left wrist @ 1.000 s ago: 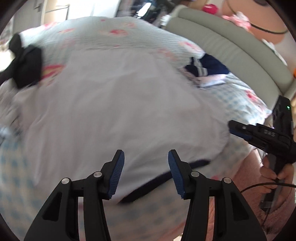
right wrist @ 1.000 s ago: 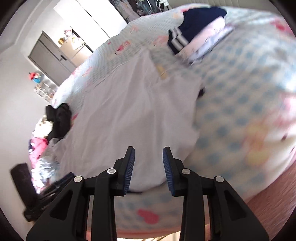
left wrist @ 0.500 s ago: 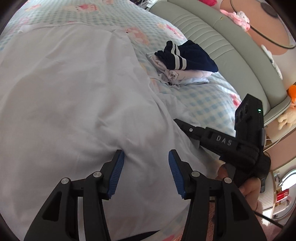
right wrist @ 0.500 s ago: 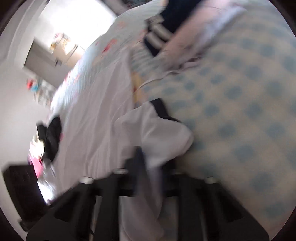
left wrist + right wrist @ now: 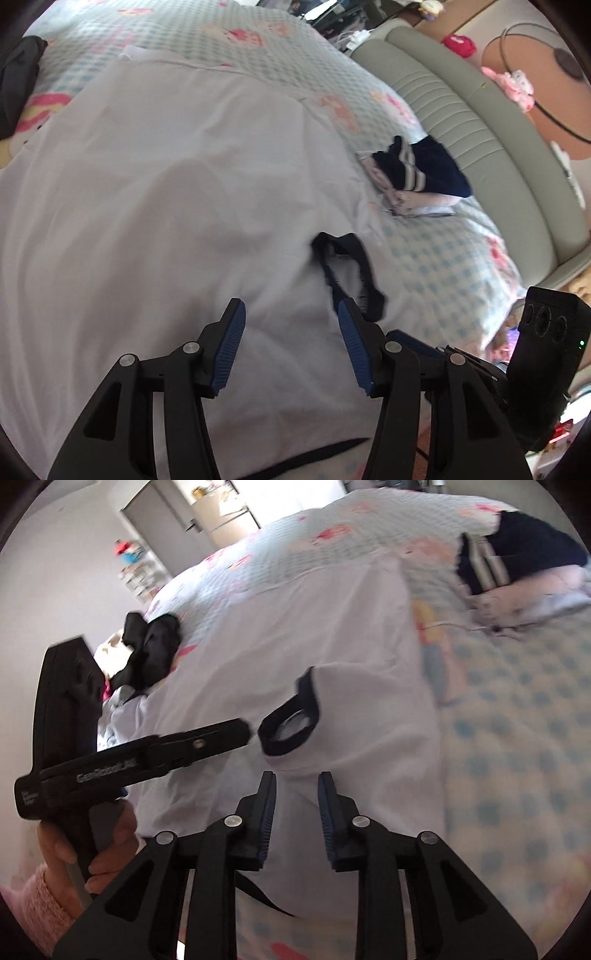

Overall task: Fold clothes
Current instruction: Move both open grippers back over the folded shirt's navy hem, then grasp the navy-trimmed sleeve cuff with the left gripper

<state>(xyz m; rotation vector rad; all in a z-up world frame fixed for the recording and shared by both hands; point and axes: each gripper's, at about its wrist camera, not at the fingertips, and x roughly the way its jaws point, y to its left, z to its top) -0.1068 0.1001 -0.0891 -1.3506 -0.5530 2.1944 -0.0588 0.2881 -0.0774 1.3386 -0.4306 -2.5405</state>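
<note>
A white T-shirt (image 5: pixel 166 184) with navy trim lies spread on the bed. Its sleeve is folded inward onto the body, and the navy cuff (image 5: pixel 351 266) forms a loop on top. My left gripper (image 5: pixel 291 314) hovers over the shirt just short of that cuff, its jaws opening with only flat cloth under them. In the right wrist view the cuff (image 5: pixel 291 727) lies just ahead of my right gripper (image 5: pixel 297 782). Its jaws are opening and the pads stand clear of the sleeve cloth between them. The left gripper's fingers (image 5: pixel 229 734) reach in from the left, close to the cuff.
A folded pile topped by a navy striped garment (image 5: pixel 424 173) sits near the grey padded headboard (image 5: pixel 480 129). A black garment (image 5: pixel 151 646) lies at the far side of the checked bedspread (image 5: pixel 443 258). A hand in a pink sleeve (image 5: pixel 48 886) holds the left gripper.
The right gripper shut on the sleeve, carried it inward over the shirt's body and let it go. The left gripper swung toward the folded sleeve and stayed open.
</note>
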